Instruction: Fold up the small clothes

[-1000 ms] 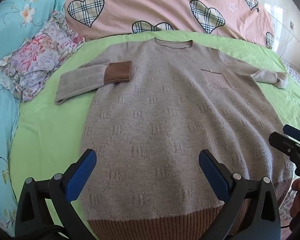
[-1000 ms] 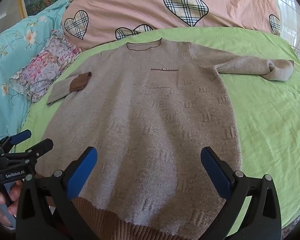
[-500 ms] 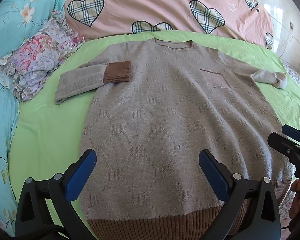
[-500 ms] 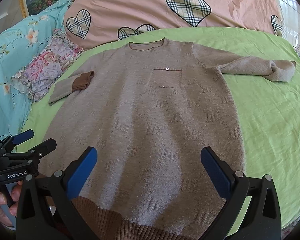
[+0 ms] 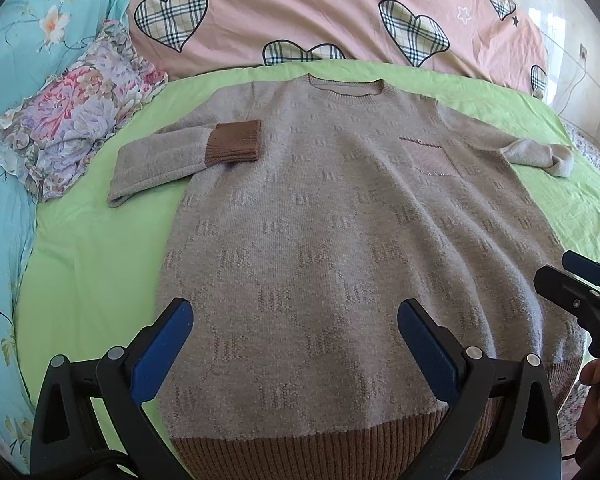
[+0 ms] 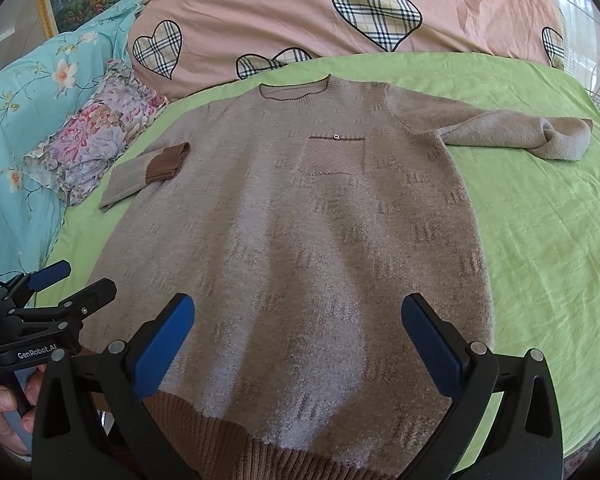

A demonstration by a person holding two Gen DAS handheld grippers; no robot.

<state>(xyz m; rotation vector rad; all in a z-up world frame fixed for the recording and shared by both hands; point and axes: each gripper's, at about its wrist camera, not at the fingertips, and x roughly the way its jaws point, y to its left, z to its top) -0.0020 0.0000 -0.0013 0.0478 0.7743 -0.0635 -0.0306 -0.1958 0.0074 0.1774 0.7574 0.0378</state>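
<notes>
A beige knitted sweater point(image 5: 340, 240) with a brown ribbed hem lies flat, front up, on the green sheet point(image 5: 92, 264); it also shows in the right wrist view point(image 6: 308, 248). Its left sleeve is folded inward, brown cuff point(image 5: 234, 146) resting on the chest. Its right sleeve point(image 6: 532, 136) stretches out to the side, end doubled over. My left gripper point(image 5: 294, 340) is open and empty above the hem. My right gripper point(image 6: 298, 340) is open and empty above the lower part, and also shows at the right edge of the left wrist view point(image 5: 572, 280).
A pink quilt with plaid hearts point(image 5: 340, 12) is piled behind the sweater. A floral pillow point(image 5: 72, 120) lies at the left on a turquoise flowered cover point(image 5: 4, 200). The green sheet point(image 6: 540, 260) spreads to the right of the sweater.
Both grippers have drifted slightly, shifting the view a little. The sweater lies as before and both grippers stay open.
</notes>
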